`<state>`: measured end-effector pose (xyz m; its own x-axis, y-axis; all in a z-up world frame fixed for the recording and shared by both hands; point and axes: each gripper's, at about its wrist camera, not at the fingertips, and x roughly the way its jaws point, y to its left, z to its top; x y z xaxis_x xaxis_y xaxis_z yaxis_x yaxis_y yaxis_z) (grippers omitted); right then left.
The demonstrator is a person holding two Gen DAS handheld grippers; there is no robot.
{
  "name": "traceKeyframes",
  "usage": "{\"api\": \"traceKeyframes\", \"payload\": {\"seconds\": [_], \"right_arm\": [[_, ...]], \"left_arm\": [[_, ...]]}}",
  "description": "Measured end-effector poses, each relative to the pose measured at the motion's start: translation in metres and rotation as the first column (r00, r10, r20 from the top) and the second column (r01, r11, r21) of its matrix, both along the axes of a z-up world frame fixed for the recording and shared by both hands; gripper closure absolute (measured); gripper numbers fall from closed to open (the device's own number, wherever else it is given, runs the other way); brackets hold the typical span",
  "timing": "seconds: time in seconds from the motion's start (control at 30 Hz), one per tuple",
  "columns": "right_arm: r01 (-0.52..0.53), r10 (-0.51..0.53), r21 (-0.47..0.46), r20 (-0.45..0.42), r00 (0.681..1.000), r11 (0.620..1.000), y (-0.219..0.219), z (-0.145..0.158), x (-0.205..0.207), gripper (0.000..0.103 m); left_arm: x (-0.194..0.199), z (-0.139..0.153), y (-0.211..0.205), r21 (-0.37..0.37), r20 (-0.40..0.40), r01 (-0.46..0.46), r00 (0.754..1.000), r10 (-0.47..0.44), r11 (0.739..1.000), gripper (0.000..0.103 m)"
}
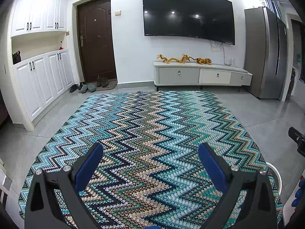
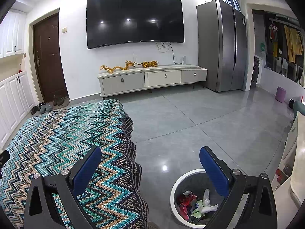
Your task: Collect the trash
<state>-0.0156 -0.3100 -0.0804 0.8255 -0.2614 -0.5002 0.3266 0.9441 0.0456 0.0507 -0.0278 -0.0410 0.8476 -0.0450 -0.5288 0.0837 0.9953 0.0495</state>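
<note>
My left gripper (image 1: 150, 150) is open and empty above a table covered with a zigzag knit cloth (image 1: 148, 133). My right gripper (image 2: 150, 154) is open and empty, held over the cloth's right edge and the floor. A round white-rimmed trash bin (image 2: 176, 186) stands on the floor below the right finger (image 2: 213, 169), holding crumpled wrappers and tissue (image 2: 198, 204). The bin's rim also shows at the right of the left wrist view (image 1: 276, 173). No loose trash shows on the cloth.
A TV cabinet (image 2: 152, 78) with dragon and tiger figures stands under a wall TV (image 2: 133, 19). A grey fridge (image 2: 223, 45) is to its right, a brown door (image 1: 95, 38) and white cupboards (image 1: 38, 76) to the left. Shoes (image 1: 87, 85) lie by the door.
</note>
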Motion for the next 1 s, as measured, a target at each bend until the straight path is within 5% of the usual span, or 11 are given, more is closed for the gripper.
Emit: {"api": "traceKeyframes", "payload": {"seconds": [1.0], "right_arm": [[0.010, -0.010, -0.024, -0.012, 1.000, 1.000, 0.0044, 0.0066, 0.0010, 0.000]], "left_arm": [[0.0033, -0.0012, -0.0010, -0.003, -0.011, 0.017, 1.000, -0.017, 1.000, 0.003]]}}
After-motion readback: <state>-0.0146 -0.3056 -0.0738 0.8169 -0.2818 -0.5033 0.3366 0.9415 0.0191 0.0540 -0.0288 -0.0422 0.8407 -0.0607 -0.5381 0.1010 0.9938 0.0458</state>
